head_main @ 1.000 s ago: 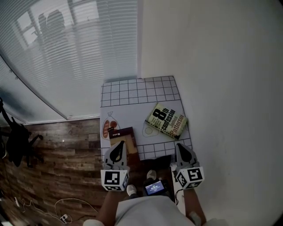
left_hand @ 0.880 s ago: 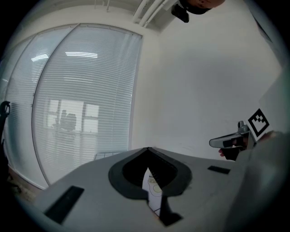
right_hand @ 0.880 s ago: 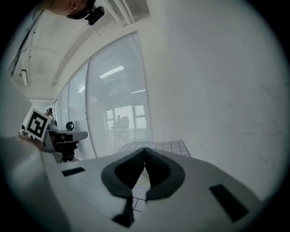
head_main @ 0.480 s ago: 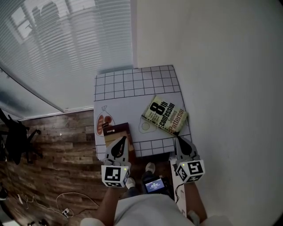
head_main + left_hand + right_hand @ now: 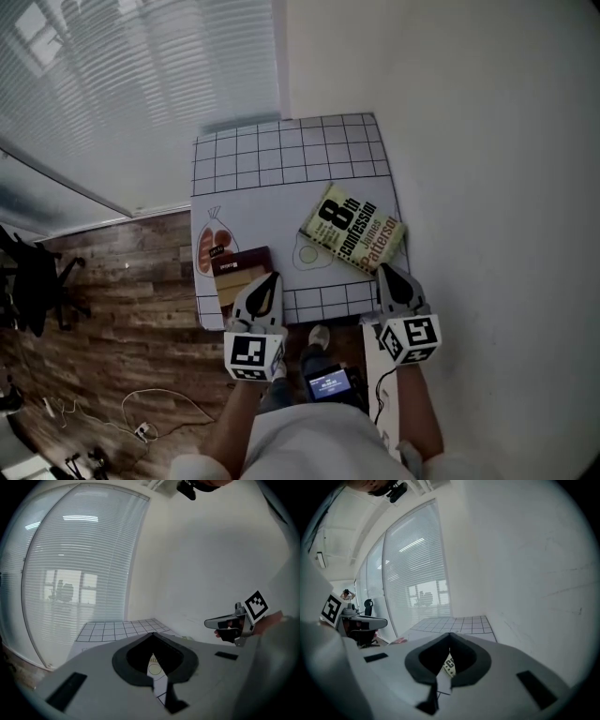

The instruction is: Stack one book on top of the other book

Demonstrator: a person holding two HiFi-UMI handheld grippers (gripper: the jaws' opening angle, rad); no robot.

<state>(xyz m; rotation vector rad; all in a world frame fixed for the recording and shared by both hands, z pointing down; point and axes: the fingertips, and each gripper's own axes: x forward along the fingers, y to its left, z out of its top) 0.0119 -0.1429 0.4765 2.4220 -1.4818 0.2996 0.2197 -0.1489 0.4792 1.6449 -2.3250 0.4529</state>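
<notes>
stacking is not yet begun: the brown book (image 5: 240,273) and the yellow book (image 5: 352,228) are left lying apart on the table (image 5: 281,164), while the left gripper (image 5: 271,278) and right gripper (image 5: 384,271) are held closed and empty

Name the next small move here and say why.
Probably open the right gripper and ease it toward the yellow book. Both grippers are shut and empty, the left gripper by the brown book. The two books lie apart on the table, nothing stacked, and the yellow book's near corner sits just ahead of the right gripper.
</notes>
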